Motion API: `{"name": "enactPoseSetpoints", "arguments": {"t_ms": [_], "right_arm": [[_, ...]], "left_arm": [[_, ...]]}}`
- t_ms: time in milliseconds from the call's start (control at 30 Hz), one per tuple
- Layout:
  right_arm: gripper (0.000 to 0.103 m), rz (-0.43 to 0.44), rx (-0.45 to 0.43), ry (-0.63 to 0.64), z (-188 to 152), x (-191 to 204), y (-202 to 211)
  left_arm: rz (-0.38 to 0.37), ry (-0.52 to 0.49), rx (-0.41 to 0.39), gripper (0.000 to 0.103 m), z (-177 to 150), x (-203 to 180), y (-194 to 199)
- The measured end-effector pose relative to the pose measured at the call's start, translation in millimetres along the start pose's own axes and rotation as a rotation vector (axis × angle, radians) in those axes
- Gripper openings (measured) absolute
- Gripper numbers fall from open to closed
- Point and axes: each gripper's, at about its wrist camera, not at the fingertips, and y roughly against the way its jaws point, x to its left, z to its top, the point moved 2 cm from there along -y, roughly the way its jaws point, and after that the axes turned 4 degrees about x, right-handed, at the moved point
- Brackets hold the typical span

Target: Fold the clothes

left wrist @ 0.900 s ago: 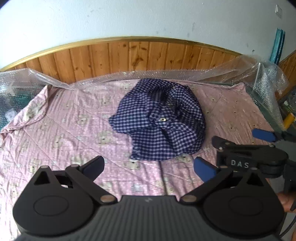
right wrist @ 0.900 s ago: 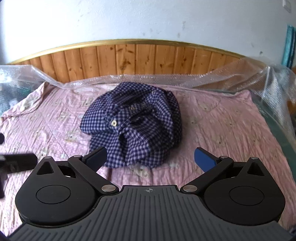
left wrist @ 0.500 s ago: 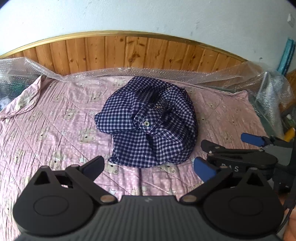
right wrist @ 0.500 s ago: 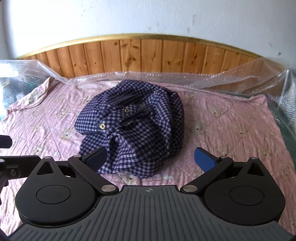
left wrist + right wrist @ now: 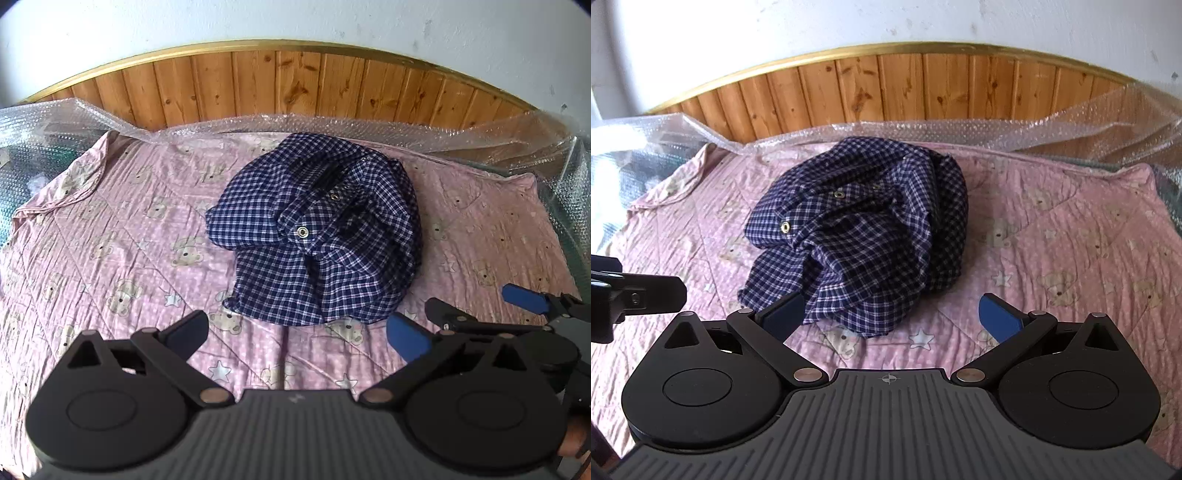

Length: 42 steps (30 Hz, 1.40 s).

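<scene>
The left tongs (image 5: pixel 297 330) stand wide apart with nothing between them, poised over the pink bear-print quilted bed cover (image 5: pixel 110 258). The right tongs (image 5: pixel 892 312) are likewise spread and empty, their left pad close against the near hem of the crumpled navy-and-white checked shirt with metal snaps (image 5: pixel 864 236), though I cannot tell if it touches. The shirt lies bunched in a mound mid-bed. To start well, each pair should probably pinch a single layer at a hem or collar, then draw outward to spread it flat. Open cover lies on both sides; clear bubble wrap (image 5: pixel 332 125) and the wooden headboard (image 5: pixel 277 85) bound the far edge.
</scene>
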Motion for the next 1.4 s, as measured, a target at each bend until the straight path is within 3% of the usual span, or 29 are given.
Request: {"name": "enactPoseSetpoints", "arguments": {"t_ms": [333,567,600,633,667,700,733,767,800,833,900,933,967,1000,1033,1067,1133,1200,1233,1300,1333,1400], "right_arm": [[0.101,-0.016,-0.007,-0.032,6.7,-8.7,-5.6],[0.101,-0.031,0.015,-0.056,19.5,3.2,-27.2],[0.101,-0.032,0.021,-0.057,21.1,6.5,-31.4],[0.1,-0.03,0.025,-0.057,21.8,9.0,-35.9],[0.094,-0.026,0.028,-0.057,22.6,11.7,-40.3],[0.086,-0.006,0.026,-0.053,23.4,15.4,-43.9],[0.056,0.026,0.028,-0.055,25.4,18.8,-48.0],[0.015,0.056,0.032,-0.056,27.4,21.9,-52.1],[0.004,0.069,0.042,-0.06,29.1,23.7,-56.8],[0.003,0.07,0.046,-0.058,31.8,28.9,-62.0],[0.003,0.054,0.035,-0.044,35.8,38.8,-68.2],[0.007,0.048,0.031,-0.04,38.5,42.9,-71.0],[0.023,0.041,0.026,-0.037,41.2,46.7,-73.6],[0.041,0.028,0.015,-0.035,44.4,48.0,-74.9],[0.084,0.013,0.003,-0.022,47.5,51.2,-76.8],[0.102,-0.004,-0.011,-0.01,50.5,54.3,-78.7],[0.101,-0.056,-0.027,0.03,55.4,58.9,-87.7],[0.101,-0.074,0.026,0.087,59.0,63.8,-114.4],[0.093,-0.077,0.047,0.108,57.7,63.8,-128.3],[0.044,-0.076,0.111,0.141,51.8,59.6,-154.1],[0.013,-0.077,0.144,0.15,48.2,54.9,-164.0],[0.01,-0.141,0.105,0.101,49.9,32.6,-149.6]], "left_arm": [[-0.026,-0.037,0.003,0.103,21.9,-5.2,-16.3],[-0.031,-0.047,0.035,0.103,40.6,21.1,-38.1],[-0.035,-0.045,0.046,0.101,43.5,26.5,-43.7],[-0.04,-0.045,0.058,0.089,46.2,31.4,-49.2],[-0.046,-0.045,0.07,0.064,48.3,35.8,-54.5],[-0.051,-0.045,0.085,0.048,50.2,40.3,-60.0],[-0.054,-0.043,0.102,0.025,51.5,44.8,-65.6],[-0.053,-0.038,0.113,0.004,52.6,49.0,-70.5],[-0.054,-0.031,0.12,0.001,54.3,53.3,-75.1],[-0.058,-0.029,0.123,0.001,56.6,56.7,-78.9],[-0.066,-0.024,0.13,0.002,61.4,63.5,-86.6],[-0.072,-0.018,0.131,0.013,64.2,66.7,-90.5],[-0.078,-0.004,0.127,0.044,66.9,70.3,-94.2],[-0.089,0.014,0.118,0.065,69.9,75.6,-97.8],[-0.094,0.034,0.107,0.09,73.0,81.3,-102.5],[-0.088,0.06,0.093,0.103,76.3,87.9,-108.9],[-0.104,0.1,0.1,0.103,83.9,97.8,-128.8],[-0.139,0.14,0.132,0.103,91.7,102.5,-158.3],[-0.155,0.157,0.148,0.103,94.4,102.8,-174.5],[-0.192,0.186,0.2,0.103,98.6,99.3,-208.9],[-0.212,0.191,0.22,0.1,100.8,96.2,-223.3],[-0.26,0.174,0.239,0.092,105.9,88.9,-242.6]]}}
